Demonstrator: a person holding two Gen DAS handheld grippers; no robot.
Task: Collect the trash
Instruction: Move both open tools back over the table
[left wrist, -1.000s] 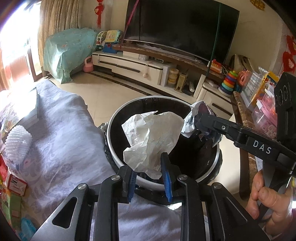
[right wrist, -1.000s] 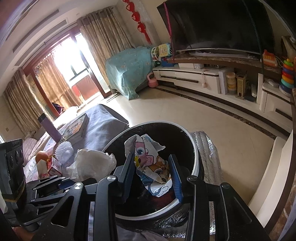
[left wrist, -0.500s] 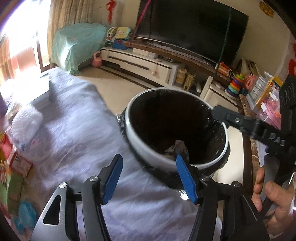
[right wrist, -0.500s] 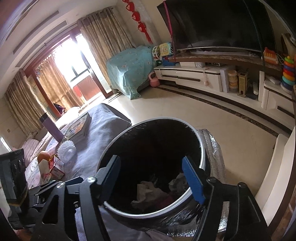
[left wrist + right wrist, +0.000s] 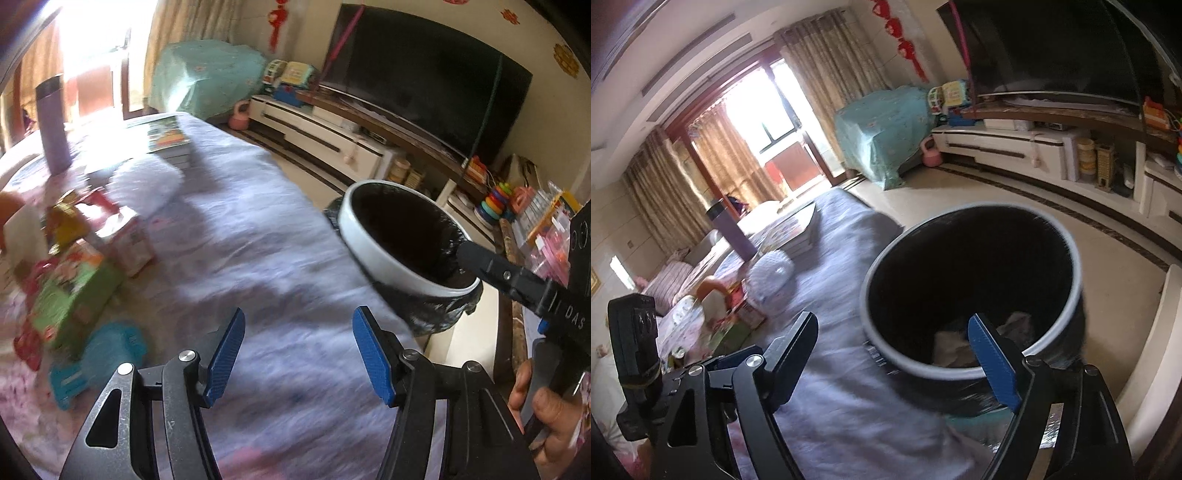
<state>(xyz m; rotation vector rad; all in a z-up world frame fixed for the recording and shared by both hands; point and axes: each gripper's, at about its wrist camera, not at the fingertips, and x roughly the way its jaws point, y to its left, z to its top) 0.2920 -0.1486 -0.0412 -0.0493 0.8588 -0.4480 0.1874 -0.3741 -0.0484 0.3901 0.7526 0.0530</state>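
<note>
The trash bin (image 5: 971, 288) sits at one o'clock of the empty right gripper (image 5: 897, 354), whose jaws are opening; the left gripper (image 5: 297, 354) gapes, empty.

A lavender-clothed table (image 5: 236, 236) is carrying a purple tumbler (image 5: 53, 123), stacked books (image 5: 168, 138), a white frilly paper (image 5: 146, 182), small cartons (image 5: 127, 238), a green box (image 5: 75, 291) and a teal packet (image 5: 96, 358), partly blurred

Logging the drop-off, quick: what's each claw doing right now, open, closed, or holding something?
Left claw: open, holding nothing, over the table cloth.
Right claw: jaws opening, nothing between them, at the trash bin.
</note>
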